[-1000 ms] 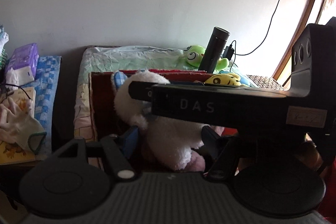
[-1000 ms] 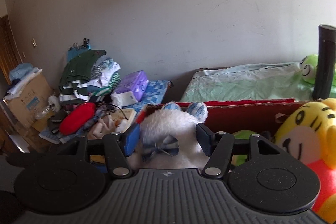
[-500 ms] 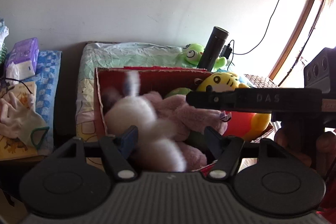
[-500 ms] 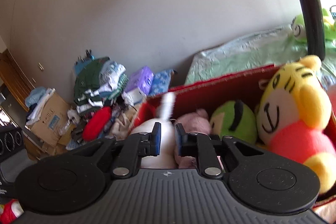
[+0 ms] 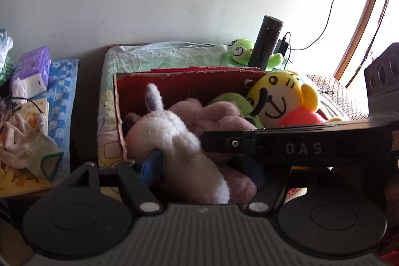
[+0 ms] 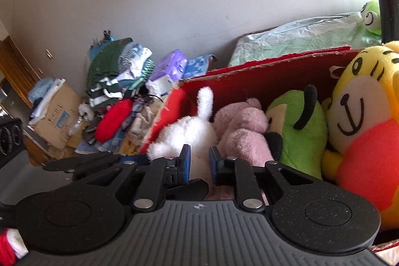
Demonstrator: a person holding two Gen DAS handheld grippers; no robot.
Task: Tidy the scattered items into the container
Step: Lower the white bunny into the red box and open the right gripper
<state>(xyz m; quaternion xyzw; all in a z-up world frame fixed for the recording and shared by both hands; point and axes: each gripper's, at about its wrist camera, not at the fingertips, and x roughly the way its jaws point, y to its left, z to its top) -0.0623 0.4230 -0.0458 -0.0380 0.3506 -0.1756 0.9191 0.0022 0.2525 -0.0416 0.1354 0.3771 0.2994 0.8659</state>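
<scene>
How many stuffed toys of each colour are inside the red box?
White toy: 1
Pink toy: 1
Green toy: 1
Yellow toy: 1
Total: 4 in the red box

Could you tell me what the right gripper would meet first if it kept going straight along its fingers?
Most likely the fluffy white plush toy directly ahead of the right gripper, lying inside the red cardboard box. It looks very near, though depth is uncertain.
</scene>
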